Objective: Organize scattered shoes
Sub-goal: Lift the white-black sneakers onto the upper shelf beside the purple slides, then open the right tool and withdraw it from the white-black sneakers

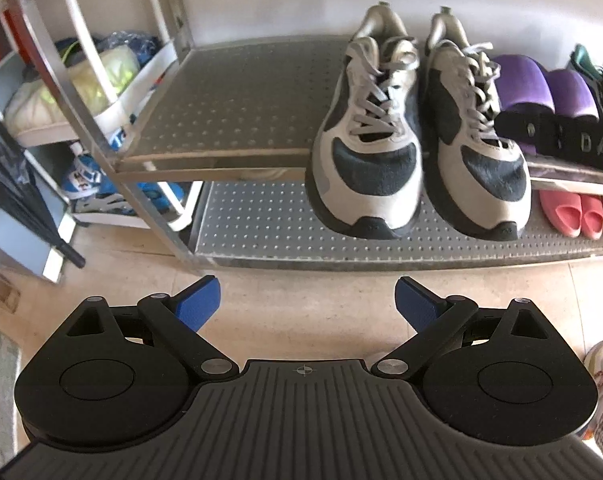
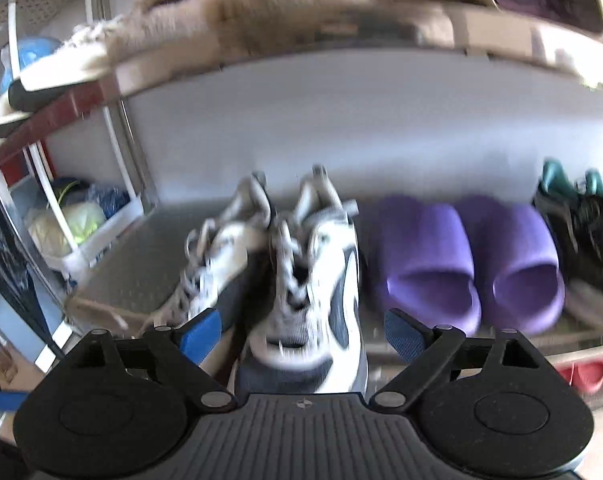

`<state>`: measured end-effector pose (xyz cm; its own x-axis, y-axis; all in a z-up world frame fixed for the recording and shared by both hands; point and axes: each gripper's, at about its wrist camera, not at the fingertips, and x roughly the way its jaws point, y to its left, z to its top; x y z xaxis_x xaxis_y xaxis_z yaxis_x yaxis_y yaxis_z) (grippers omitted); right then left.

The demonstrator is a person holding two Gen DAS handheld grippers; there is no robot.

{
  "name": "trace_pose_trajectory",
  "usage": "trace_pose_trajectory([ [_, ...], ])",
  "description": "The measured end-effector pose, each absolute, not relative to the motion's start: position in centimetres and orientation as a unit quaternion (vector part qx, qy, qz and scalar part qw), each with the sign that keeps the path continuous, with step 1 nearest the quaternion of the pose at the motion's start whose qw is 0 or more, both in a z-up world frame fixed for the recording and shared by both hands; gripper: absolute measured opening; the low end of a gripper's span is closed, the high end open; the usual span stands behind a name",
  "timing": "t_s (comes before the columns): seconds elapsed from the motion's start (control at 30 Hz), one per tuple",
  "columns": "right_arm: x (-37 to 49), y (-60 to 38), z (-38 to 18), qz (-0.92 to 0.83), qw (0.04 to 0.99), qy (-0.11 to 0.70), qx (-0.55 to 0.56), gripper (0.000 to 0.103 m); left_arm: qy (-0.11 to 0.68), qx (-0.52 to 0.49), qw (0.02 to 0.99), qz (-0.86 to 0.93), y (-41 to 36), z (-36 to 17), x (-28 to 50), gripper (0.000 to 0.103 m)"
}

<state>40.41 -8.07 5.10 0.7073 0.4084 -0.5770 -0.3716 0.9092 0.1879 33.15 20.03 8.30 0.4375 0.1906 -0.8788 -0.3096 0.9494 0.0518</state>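
Observation:
Two grey, white and dark blue sneakers stand side by side on the metal shoe rack's middle shelf (image 1: 237, 100), toes hanging over its front edge: the left sneaker (image 1: 367, 140) and the right sneaker (image 1: 477, 140). My left gripper (image 1: 307, 304) is open and empty, low over the floor in front of the rack. My right gripper (image 2: 303, 336) is open, with its fingers on either side of the right sneaker's toe (image 2: 321, 300), not closed on it. The left sneaker (image 2: 217, 256) leans beside it. The right wrist view is blurred.
Purple slippers (image 1: 541, 84) (image 2: 469, 256) and a black and teal shoe (image 2: 581, 224) sit to the right on the same shelf. Pink slippers (image 1: 573, 212) are on the bottom shelf. Furry brown slippers (image 2: 261, 8) sit on the shelf above. A white side rack (image 1: 81, 92) holds bagged items.

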Motion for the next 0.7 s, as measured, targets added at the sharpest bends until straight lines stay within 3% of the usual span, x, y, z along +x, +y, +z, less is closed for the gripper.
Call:
trace_pose_trajectory([
  [0.33,44.8,-1.5,3.5,0.194,0.921,0.338,0.025,0.098,0.507,-0.090,0.841,0.169,22.9,8.2,32.7,0.097],
  [0.37,45.6,-1.0,3.1,0.189,0.918,0.348,0.030,0.103,0.507,-0.092,0.840,0.168,23.1,8.2,32.7,0.097],
  [0.7,45.5,3.4,2.2,0.176,0.921,0.335,-0.091,0.103,0.519,-0.104,0.836,0.142,22.0,8.0,33.1,0.097],
])
